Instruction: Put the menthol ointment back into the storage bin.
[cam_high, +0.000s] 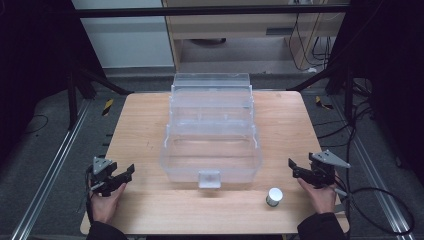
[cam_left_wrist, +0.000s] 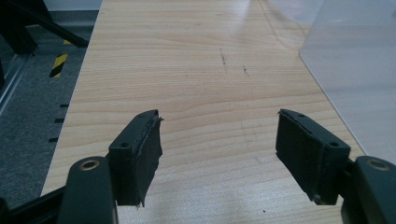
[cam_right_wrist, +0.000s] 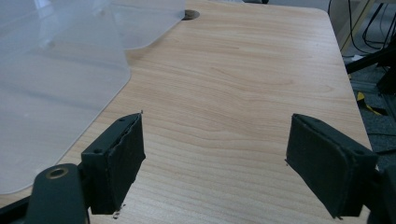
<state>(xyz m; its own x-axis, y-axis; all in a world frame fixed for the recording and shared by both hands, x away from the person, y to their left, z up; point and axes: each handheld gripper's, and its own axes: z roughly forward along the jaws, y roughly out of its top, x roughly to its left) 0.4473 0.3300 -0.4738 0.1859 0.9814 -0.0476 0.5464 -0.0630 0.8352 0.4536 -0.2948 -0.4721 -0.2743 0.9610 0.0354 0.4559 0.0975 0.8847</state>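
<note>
A clear plastic tiered storage box (cam_high: 211, 131) stands open in the middle of the wooden table (cam_high: 140, 125), its trays stepped back and a latch at its front. A small silver-white cylinder (cam_high: 273, 196) stands upright near the front edge, right of the latch. My left gripper (cam_high: 125, 176) rests at the front left, held by a hand, jaws wide apart over bare wood (cam_left_wrist: 217, 135). My right gripper (cam_high: 296, 167) sits at the front right, jaws open and empty (cam_right_wrist: 215, 154). The box wall (cam_left_wrist: 355, 79) lies beside the left gripper; the box wall (cam_right_wrist: 51, 88) flanks the right gripper too.
Black frame legs and cables (cam_high: 370, 195) run along the floor at the right. Metal rails (cam_high: 50, 165) lie left of the table. A pale cabinet (cam_high: 250, 25) stands behind it. Bare wood stretches on both sides of the box.
</note>
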